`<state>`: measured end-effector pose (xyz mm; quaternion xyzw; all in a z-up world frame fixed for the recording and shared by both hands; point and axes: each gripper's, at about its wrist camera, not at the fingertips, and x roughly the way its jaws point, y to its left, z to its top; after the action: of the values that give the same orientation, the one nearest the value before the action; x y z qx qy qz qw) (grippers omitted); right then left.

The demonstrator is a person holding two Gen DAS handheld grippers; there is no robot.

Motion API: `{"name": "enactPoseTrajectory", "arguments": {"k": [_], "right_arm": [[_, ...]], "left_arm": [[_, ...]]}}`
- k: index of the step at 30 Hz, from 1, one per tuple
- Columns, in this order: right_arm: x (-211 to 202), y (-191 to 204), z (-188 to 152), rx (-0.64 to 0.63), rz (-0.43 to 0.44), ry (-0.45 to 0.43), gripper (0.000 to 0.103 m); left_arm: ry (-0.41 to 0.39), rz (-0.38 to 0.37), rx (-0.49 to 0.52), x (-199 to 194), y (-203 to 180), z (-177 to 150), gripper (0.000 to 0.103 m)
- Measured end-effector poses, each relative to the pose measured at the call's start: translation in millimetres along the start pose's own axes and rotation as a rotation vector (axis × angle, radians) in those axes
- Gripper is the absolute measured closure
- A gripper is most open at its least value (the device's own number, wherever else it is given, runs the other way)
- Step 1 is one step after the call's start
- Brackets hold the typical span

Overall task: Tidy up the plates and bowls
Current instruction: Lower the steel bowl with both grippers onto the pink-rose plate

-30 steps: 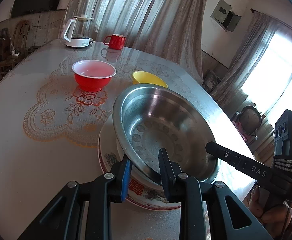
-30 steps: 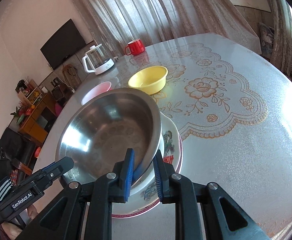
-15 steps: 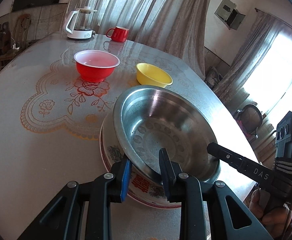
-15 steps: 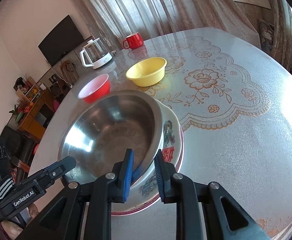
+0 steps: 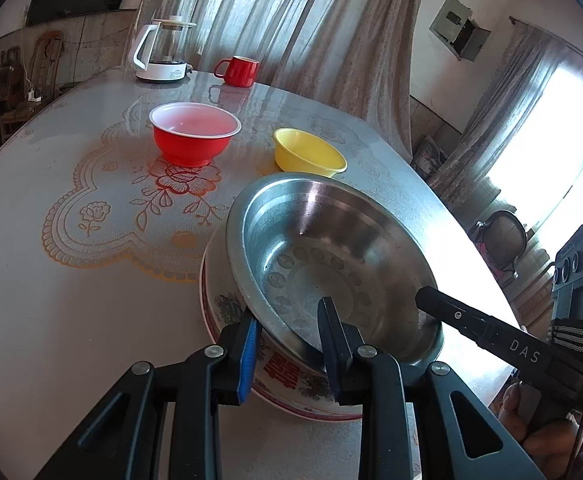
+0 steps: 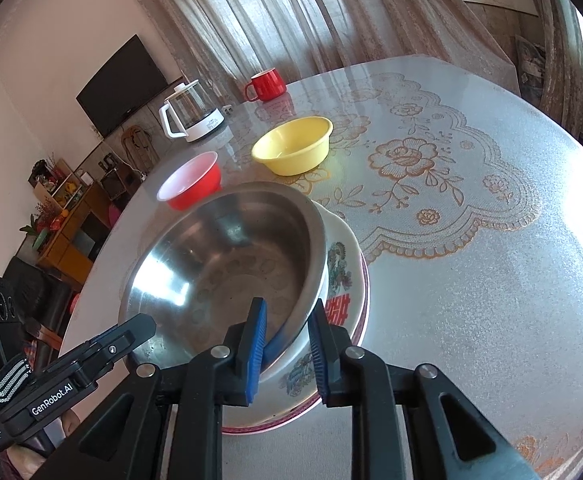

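A steel bowl [image 5: 331, 256] [image 6: 227, 264] rests tilted in a white floral plate [image 5: 221, 300] [image 6: 343, 264] near the table's front edge. My left gripper [image 5: 289, 340] is shut on the bowl's near rim, one finger inside and one outside. My right gripper [image 6: 287, 344] is shut on the rim at the other side, next to the plate's red character. Each gripper also shows at the edge of the other's view. A red bowl [image 5: 193, 140] [image 6: 195, 188] and a yellow bowl [image 5: 307, 156] [image 6: 291, 148] stand apart farther back.
A glass kettle [image 5: 163, 52] and a red mug [image 5: 237, 70] stand at the far end of the round table [image 5: 51, 300]. The table's edge runs close on the right, with a chair [image 5: 503, 236] beyond. A person's hand [image 5: 531, 400] holds the right gripper.
The steel bowl's far rim has dipped slightly, and the red bowl now shows fully behind it in the right wrist view. Both grips are unchanged.
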<state>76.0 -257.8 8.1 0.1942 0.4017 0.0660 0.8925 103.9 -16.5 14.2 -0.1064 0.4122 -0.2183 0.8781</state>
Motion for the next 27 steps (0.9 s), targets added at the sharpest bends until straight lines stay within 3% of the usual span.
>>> {"name": "enactPoseTrajectory", "arguments": {"k": [18, 27], "right_arm": [[0, -7, 0, 0.035, 0.062, -0.003, 0.082], [0, -5, -3, 0.021, 0.042, -0.018, 0.083]], "left_arm": [[-0.002, 0.04, 0.006, -5, -6, 2, 0.074], [-0.026, 0.042, 0.037, -9, -5, -3, 0.073]]}}
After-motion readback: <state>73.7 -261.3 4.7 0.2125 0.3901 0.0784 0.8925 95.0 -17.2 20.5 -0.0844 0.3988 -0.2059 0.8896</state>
